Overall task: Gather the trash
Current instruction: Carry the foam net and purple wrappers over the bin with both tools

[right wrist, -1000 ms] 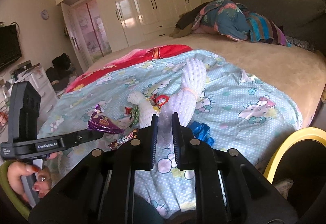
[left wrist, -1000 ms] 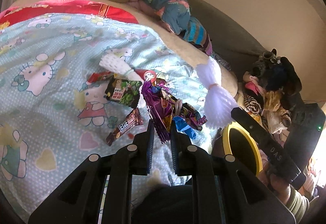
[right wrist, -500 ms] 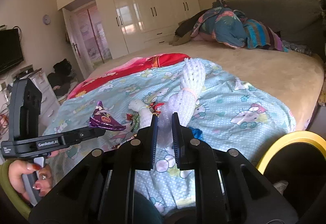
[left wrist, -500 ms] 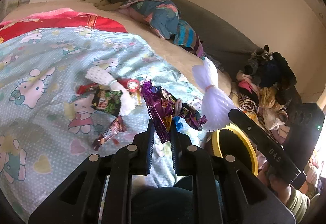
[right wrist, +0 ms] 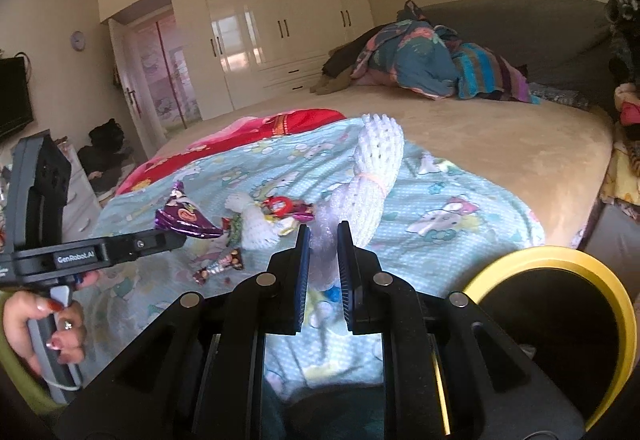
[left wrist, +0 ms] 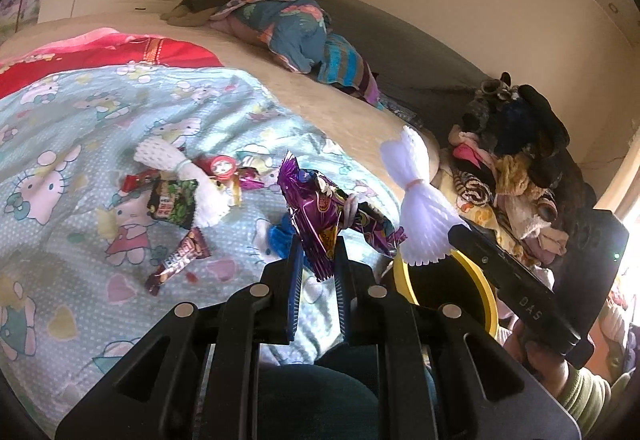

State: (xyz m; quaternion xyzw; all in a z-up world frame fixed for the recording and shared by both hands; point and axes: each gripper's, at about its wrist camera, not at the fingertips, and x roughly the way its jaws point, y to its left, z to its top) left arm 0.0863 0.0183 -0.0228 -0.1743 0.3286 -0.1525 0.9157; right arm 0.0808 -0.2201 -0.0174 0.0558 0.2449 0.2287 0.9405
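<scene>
My left gripper [left wrist: 317, 254] is shut on a bunch of purple snack wrappers [left wrist: 320, 207], lifted above the bed. In the right wrist view the same purple wrappers [right wrist: 186, 217] stick out of the left gripper [right wrist: 180, 238] at the left. My right gripper [right wrist: 323, 252] is shut on a white foam fruit net [right wrist: 372, 175], which also shows in the left wrist view as a white foam net [left wrist: 418, 207] hanging over the bin. A yellow-rimmed black bin [right wrist: 560, 260] stands by the bed's near right corner, and its yellow rim [left wrist: 482, 280] shows below the net.
On the light blue cartoon blanket [left wrist: 80, 143] lie a second foam net [left wrist: 176, 167], a green-black snack bag [left wrist: 172, 199], a brown chocolate bar wrapper [left wrist: 178, 260], a red round lid [left wrist: 222, 165] and a blue wrapper [left wrist: 280, 240]. Clothes are piled at the right [left wrist: 516, 159].
Both grippers have drawn back from the blanket toward the bin side, each keeping its load. The litter on the blanket looks farther off and lies as before.
</scene>
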